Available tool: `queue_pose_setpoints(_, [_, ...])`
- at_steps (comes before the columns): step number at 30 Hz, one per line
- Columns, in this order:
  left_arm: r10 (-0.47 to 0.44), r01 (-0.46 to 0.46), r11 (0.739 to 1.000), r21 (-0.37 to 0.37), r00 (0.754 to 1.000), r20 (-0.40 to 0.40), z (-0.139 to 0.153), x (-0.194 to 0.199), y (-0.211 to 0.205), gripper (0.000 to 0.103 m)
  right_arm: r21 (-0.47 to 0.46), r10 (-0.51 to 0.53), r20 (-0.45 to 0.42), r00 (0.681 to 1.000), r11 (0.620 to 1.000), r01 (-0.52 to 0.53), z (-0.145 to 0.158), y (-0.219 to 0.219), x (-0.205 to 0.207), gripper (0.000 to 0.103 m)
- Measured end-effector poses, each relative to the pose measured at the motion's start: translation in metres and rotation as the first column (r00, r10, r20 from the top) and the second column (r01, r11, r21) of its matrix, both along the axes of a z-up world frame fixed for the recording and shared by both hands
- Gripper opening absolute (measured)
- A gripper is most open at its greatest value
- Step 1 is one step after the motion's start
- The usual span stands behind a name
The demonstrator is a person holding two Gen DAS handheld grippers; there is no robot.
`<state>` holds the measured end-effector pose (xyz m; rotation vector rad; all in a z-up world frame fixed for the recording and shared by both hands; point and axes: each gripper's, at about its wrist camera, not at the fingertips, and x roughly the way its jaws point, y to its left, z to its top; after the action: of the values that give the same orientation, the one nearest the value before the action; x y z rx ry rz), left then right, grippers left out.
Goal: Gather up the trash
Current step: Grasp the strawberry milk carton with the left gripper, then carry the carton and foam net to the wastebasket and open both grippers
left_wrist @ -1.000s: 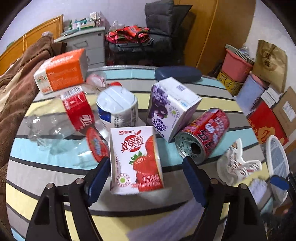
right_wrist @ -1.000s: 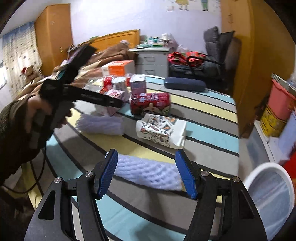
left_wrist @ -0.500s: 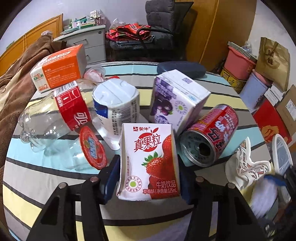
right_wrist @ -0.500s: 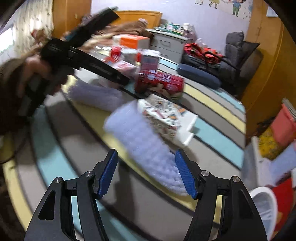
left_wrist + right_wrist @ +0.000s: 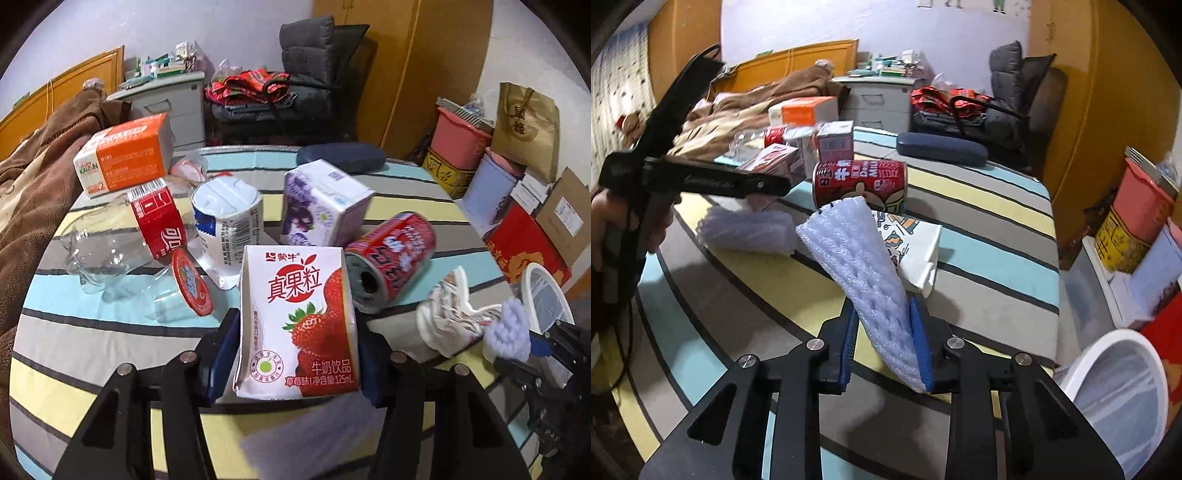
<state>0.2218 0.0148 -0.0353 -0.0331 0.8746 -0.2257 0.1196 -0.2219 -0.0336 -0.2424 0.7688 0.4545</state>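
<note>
My left gripper (image 5: 293,354) is shut on a strawberry milk carton (image 5: 295,321) standing upright on the striped table (image 5: 92,350). My right gripper (image 5: 886,339) is shut on a white foam fruit net (image 5: 864,273) and holds it tilted above the table; the net also shows in the left wrist view (image 5: 508,332). A white trash bin (image 5: 1119,391) with a clear liner stands beside the table at the lower right.
Behind the carton lie a red can (image 5: 391,258), a purple carton (image 5: 321,206), a white cup (image 5: 229,229), a clear bottle (image 5: 122,240) and an orange box (image 5: 125,158). A second foam net (image 5: 750,232), a printed paper bag (image 5: 912,247) and a dark case (image 5: 942,147) lie on the table.
My left gripper moved forward and closed on the strawberry carton. My right gripper closed on the foam net and lifted it off the table, swinging it upright.
</note>
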Motion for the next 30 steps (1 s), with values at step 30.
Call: queue_pose_setpoints(30, [-0.289,0.291,0.957,0.018,0.94,0.179,0.067,-0.099,-0.127,0.058,0.26,-0.386,0.037,0.922,0.894,0.364,0.039,-0.083,-0.053,0.023])
